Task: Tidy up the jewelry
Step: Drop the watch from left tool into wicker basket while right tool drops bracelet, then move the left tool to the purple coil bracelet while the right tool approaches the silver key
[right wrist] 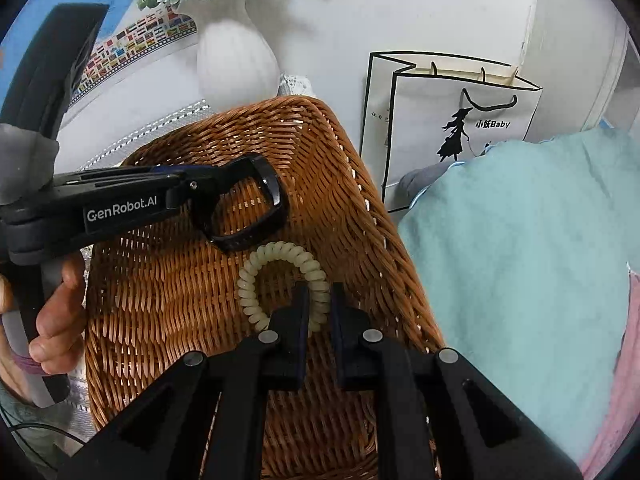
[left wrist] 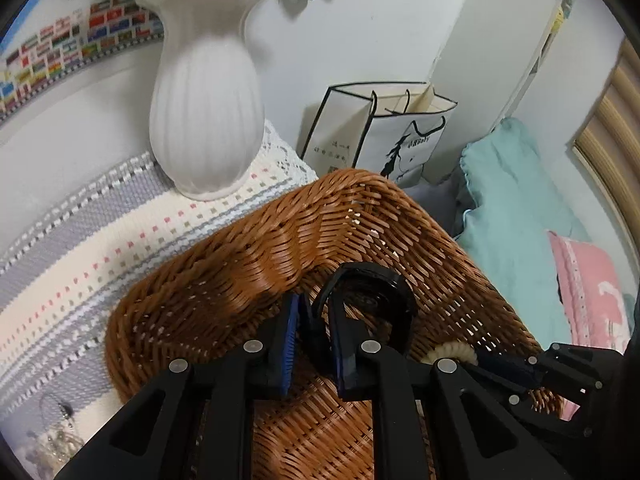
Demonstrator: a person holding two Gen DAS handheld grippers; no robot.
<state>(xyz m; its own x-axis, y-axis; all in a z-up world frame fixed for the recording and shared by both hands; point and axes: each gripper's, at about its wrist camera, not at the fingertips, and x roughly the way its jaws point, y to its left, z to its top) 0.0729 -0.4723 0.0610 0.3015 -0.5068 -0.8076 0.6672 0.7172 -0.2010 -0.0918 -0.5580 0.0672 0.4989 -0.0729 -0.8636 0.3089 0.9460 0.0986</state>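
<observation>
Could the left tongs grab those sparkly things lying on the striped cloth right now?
Probably not yet. The left tongs are shut on the black band over the wicker basket. The sparkly jewelry lies off to the side on the striped cloth, uncovered, but they'd need to let go first.

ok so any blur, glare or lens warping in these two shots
Left wrist view: white vase and flowers slightly motion-smeared, tablecloth stripes bowed by fisheye. Right wrist view: sharper; glare streak on black bracelet; paper bag edges curve; dark vignette corners in both.
</observation>
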